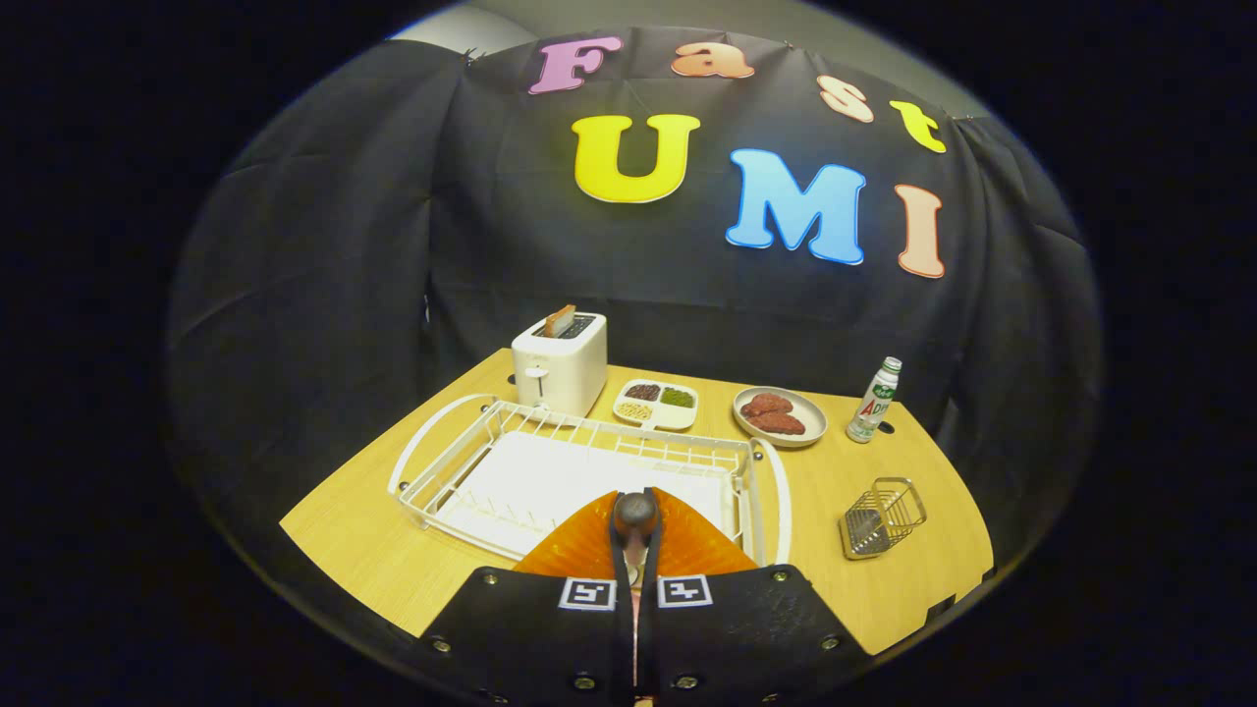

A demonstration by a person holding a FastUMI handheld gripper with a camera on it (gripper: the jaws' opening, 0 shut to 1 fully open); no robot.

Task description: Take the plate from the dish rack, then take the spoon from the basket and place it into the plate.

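Gripper view, looking down over a light wooden table [412,560] that fills the lower half of the frame. At bottom centre the black two-finger gripper [635,530] has its fingers drawn close together, clamped on a dark rounded spoon end [635,509] that stands up between the tips; the rest of the spoon is hidden. Directly behind the fingertips, spreading to either side, lies a translucent orange ribbed plate [579,550], its far edge overlapping the near rail of a white wire dish rack [471,432] with a white drip tray inside, at centre left. Whether the plate rests on the table or on the rack's edge cannot be told.

At right of centre, well apart from the fingers, stands a small metal wire basket [882,517]. Along the table's far edge, from left to right: a white two-slot toaster [560,365] with a slice of toast in it, a white divided dish of grains and greens [656,404], a round grey plate holding reddish-brown pieces [780,415], and a small white bottle with a green cap [875,400].
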